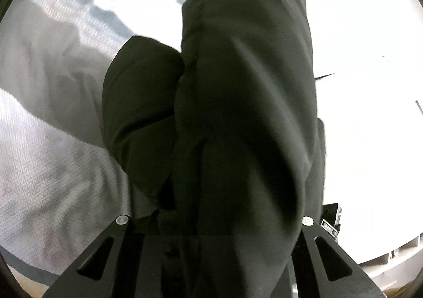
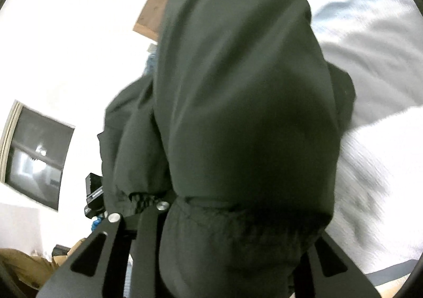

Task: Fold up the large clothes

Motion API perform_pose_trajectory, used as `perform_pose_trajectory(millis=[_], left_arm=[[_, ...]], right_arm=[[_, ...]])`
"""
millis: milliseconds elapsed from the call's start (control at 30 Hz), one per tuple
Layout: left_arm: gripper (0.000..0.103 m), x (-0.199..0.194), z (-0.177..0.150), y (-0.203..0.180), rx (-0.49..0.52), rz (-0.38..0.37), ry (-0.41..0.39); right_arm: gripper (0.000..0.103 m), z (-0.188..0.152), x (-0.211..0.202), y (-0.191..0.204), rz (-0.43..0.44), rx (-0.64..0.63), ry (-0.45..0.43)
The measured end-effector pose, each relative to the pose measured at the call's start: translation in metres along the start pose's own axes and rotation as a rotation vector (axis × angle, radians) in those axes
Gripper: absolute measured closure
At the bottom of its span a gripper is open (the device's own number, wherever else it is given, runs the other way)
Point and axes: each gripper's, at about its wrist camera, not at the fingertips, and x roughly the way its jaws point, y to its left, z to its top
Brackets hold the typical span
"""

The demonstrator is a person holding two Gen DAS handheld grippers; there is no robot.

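Note:
A large dark green garment (image 1: pixel 238 86) hangs bunched and fills most of the left wrist view. Its folds drape over my left gripper (image 1: pixel 214 221), hiding the fingertips; the cloth is pinched there and held up above the bed. In the right wrist view the same garment (image 2: pixel 238 112) falls in a thick fold. Its gathered elastic hem lies across my right gripper (image 2: pixel 219 216), which is shut on it. A black part of the other gripper shows at one edge of each view (image 1: pixel 331 221) (image 2: pixel 93 192).
Below lies a bed with a white patterned cover (image 1: pixel 39 165) (image 2: pixel 383 165) and a grey rumpled blanket (image 1: pixel 53 81). A dark framed pane (image 2: pixel 34 155) and a wooden board (image 2: pixel 156 14) stand by the bright wall. Brown cloth (image 2: pixel 21 266) sits low at the left.

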Motion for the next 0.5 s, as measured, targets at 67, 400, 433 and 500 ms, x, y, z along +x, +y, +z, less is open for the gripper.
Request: perform_pose_trajectory(millis=[67, 400, 433, 500], left_arm=[[0.084, -0.016, 0.001, -0.007, 0.011, -0.024, -0.021], [0.084, -0.104, -0.02, -0.048, 0.093, -0.076, -0.082], [0.084, -0.109, -0.021, -0.054, 0.1, -0.081, -0.085], [0.084, -0.116, -0.025, -0.065, 0.111, -0.092, -0.093]], right_arm=[[0.081, 0.0, -0.005, 0.018, 0.015, -0.033, -0.013], [0.082, -0.021, -0.042, 0.083, 0.118, -0.115, -0.073], [0.082, -0.022, -0.048, 0.087, 0.126, -0.121, -0.081], [0.082, -0.017, -0.061, 0.096, 0.133, -0.135, -0.095]])
